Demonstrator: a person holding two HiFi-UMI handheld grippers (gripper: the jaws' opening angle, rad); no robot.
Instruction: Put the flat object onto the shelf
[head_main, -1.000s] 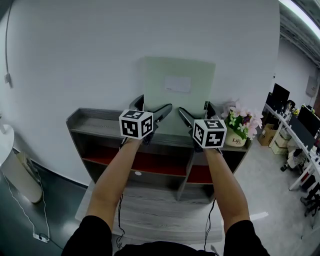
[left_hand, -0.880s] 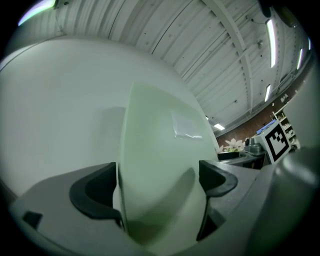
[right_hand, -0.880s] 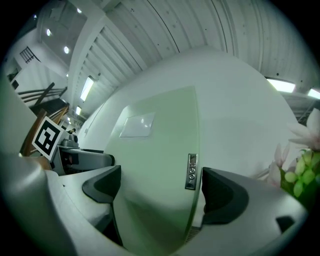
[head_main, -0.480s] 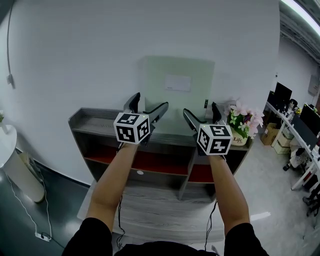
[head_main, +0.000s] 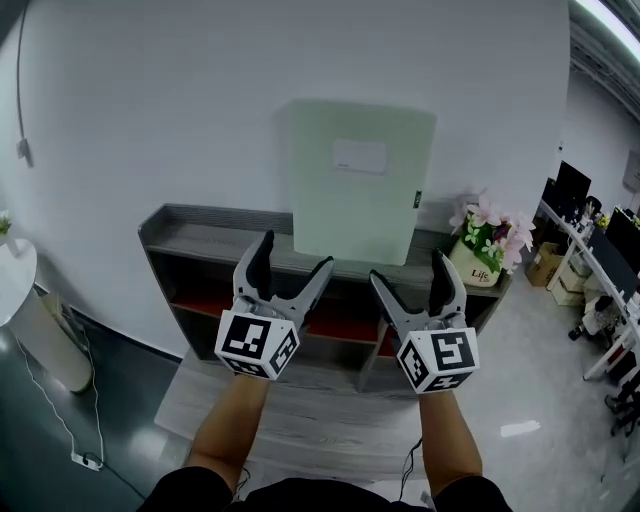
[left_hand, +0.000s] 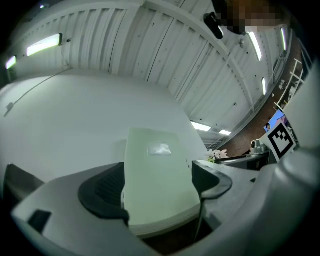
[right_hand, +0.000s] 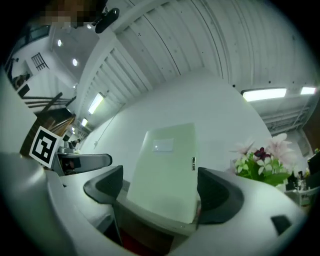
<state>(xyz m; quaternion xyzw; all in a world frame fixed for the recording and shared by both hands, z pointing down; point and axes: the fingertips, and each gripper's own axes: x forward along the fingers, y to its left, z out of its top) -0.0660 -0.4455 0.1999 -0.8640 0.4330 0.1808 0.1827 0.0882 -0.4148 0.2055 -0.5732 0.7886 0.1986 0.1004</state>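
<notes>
Left claw (head_main: 296, 255) wide, jaws just closing slightly, empty; right claw (head_main: 408, 270) wide, empty | board (head_main: 362, 190) leans on shelf (head_main: 210, 235) against wall | likely placed: back off straight, no brushing.

Seemingly black sleeves (head_main: 190, 488), grey left gripper (head_main: 296, 250), right gripper (head_main: 407, 265), marker cubes (head_main: 256, 345)
</notes>
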